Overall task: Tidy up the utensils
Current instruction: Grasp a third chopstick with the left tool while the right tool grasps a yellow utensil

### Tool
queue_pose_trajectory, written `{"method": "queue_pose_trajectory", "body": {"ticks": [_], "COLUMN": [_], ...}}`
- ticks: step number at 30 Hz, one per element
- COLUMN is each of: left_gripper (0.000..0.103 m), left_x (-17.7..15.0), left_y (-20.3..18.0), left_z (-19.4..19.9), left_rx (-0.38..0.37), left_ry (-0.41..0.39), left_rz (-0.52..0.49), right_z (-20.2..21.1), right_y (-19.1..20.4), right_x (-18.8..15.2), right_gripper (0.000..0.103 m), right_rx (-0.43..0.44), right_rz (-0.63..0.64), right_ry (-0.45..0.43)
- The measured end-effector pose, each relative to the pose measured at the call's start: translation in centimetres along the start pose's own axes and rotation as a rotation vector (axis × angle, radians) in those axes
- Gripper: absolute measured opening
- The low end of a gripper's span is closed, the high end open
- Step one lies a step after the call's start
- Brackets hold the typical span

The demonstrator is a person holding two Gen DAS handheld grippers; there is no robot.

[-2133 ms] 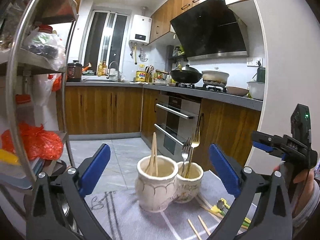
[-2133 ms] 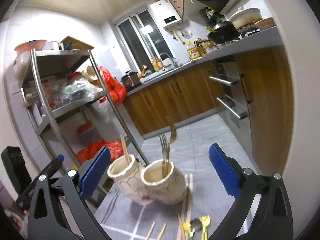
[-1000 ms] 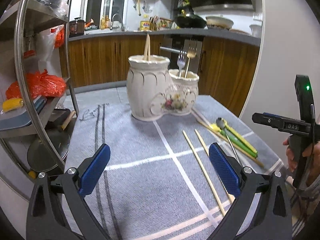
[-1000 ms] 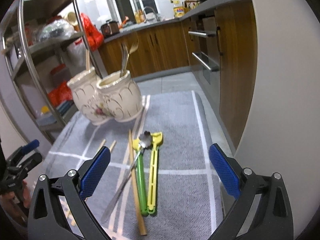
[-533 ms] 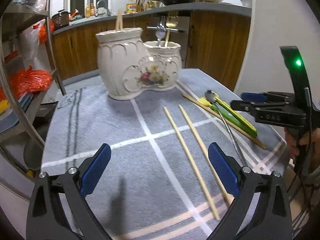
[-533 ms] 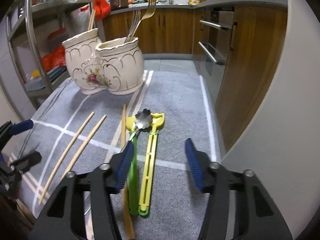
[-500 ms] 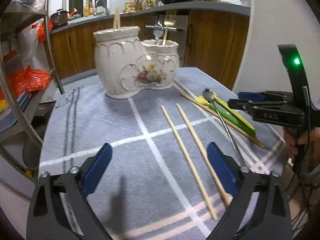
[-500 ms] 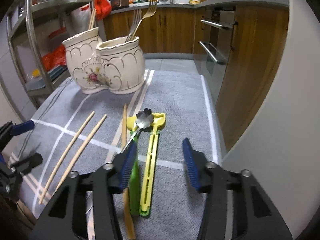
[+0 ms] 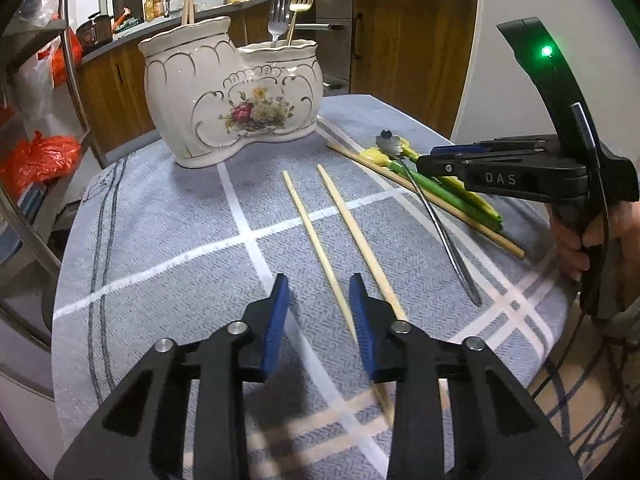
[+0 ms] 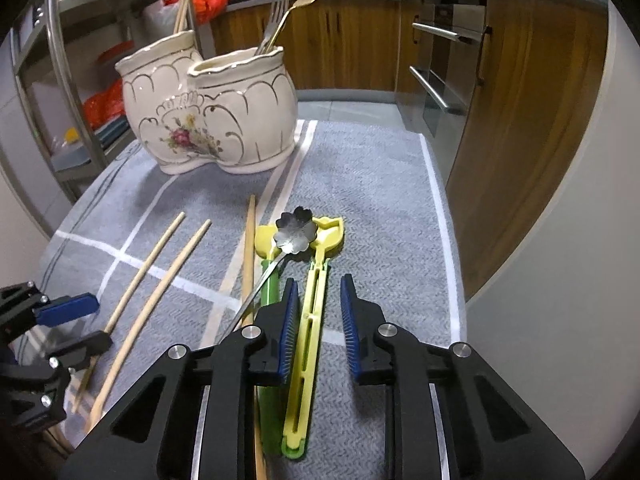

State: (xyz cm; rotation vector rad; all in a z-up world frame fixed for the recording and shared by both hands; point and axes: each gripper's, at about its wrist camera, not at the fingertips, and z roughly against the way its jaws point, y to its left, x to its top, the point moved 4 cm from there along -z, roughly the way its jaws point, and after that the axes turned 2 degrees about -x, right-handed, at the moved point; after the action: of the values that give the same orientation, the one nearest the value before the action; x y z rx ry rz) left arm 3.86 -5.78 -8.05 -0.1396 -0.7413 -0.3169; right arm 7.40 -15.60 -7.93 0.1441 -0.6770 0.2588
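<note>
A white flowered twin holder [image 9: 232, 100] [image 10: 208, 120] stands at the far end of the cloth, with forks [image 10: 280, 8] in one cup and chopsticks in the other. Two loose chopsticks [image 9: 316, 236] lie ahead of my left gripper [image 9: 318, 292]. Its jaws are closing, and the near end of one chopstick lies between them, untouched. My right gripper [image 10: 319, 292] [image 9: 428, 160] is closing too, with the yellow utensil [image 10: 314, 308] on the cloth between its pads, not squeezed. Beside it lie a green utensil [image 10: 270, 280], a flower-headed spoon [image 10: 296, 230] and a longer chopstick [image 10: 250, 240].
A grey cloth with white lines [image 9: 160, 240] covers the small table. A metal shelf rack [image 10: 68, 80] stands on the left, wooden cabinets and an oven [image 10: 440, 60] behind, and a white wall close on the right. A person's hand [image 9: 572, 240] holds the right gripper's handle.
Both grippers have come down and forward over the cloth. Their jaws have narrowed from wide open, the left around a chopstick's end and the right around the yellow utensil.
</note>
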Motion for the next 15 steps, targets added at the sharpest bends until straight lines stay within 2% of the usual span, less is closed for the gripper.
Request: {"method": "queue_pose_trajectory", "body": {"ticks": [4,7,11,15], "left_gripper": [0.006,0.005,0.004,0.004], "left_x": [0.6,1.0,1.3,1.5], "left_y": [0.8,1.7,2.6,3.1], "left_z": [-0.5,-0.9,-1.0,0.0], "left_rx": [0.018,0.027,0.017,-0.022], "left_ry": [0.011,0.018,0.016,-0.032], "left_rz": [-0.014,-0.019,-0.02,-0.026], "right_z": [-0.3,-0.3,0.0,1.4], "right_y": [0.0,-0.1,-0.7,-1.8], "right_x": [0.3,0.3,0.3,0.6], "right_gripper": [0.021,0.011,0.01,0.01], "right_rx": [-0.005,-0.005,-0.008,0.004], "right_rz": [0.005,0.007,-0.008,-0.045], "right_ry": [0.0,-0.005,-0.023,-0.08]}}
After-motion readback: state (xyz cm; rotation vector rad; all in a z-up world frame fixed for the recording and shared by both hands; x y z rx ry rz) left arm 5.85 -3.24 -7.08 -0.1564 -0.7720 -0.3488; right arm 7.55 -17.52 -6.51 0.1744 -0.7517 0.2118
